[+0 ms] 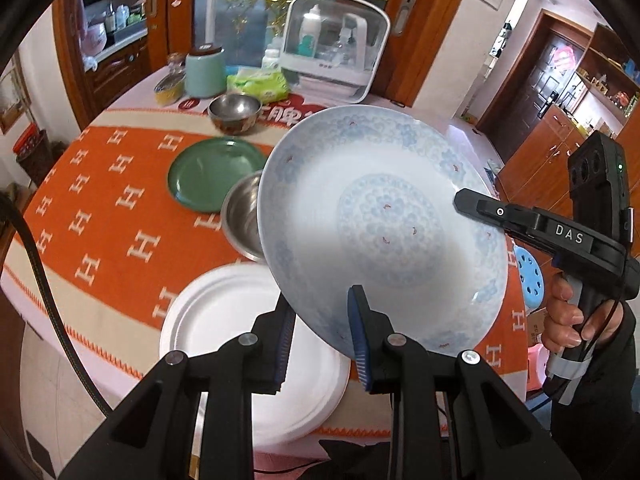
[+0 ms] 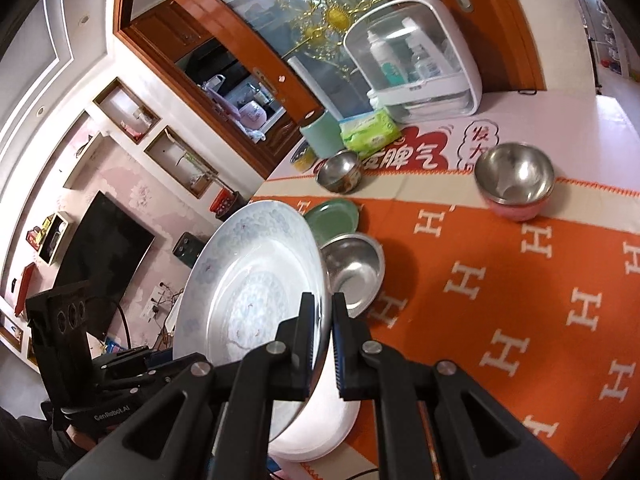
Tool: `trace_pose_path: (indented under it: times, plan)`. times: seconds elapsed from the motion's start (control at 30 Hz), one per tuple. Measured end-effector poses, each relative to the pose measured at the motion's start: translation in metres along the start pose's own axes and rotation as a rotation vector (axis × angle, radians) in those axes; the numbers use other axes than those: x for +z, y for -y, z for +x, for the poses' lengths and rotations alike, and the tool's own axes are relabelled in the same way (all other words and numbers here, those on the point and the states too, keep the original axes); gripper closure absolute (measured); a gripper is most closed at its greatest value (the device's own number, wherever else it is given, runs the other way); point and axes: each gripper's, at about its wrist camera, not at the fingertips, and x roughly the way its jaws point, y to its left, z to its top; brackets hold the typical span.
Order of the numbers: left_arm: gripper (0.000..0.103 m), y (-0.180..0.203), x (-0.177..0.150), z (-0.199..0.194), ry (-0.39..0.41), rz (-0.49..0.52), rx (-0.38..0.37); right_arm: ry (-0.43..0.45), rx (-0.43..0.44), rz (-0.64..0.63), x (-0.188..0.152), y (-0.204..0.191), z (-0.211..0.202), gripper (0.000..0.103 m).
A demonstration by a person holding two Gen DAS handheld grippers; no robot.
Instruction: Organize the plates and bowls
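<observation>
Jaws of both grippers, left (image 1: 320,332) and right (image 2: 322,340), pinch one patterned plate (image 1: 384,216); three steel bowls (image 2: 352,270) visible.

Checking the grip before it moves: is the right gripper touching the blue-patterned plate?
Touching. The right wrist view shows the right gripper with both pads clamped on the blue-patterned plate rim.

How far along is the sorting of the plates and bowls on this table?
Nothing looks stacked yet. In hand: both the left hand-held gripper and right hand-held gripper pinch the blue-patterned plate, held tilted above the white plate. Left: the green plate and steel bowls lie scattered.
</observation>
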Motion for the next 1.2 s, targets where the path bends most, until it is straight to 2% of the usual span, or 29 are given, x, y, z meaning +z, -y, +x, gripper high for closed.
trace_pose_path:
  times: [0.3,0.77,1.2]
  plan:
    - [0.078,-0.015,-0.028,0.003,-0.037,-0.012,-0.005,-0.037,0.016,0.018,-0.031,0.002,0.017,0.095]
    - [0.078,-0.040,-0.054,0.020,-0.128,-0.023,0.015,-0.164,-0.006,0.070,-0.071,0.006,0.058,0.094]
    - [0.078,-0.079,-0.068,0.045,-0.224,-0.053,0.052,-0.306,-0.054,0.107,-0.106,0.002,0.102,0.092]
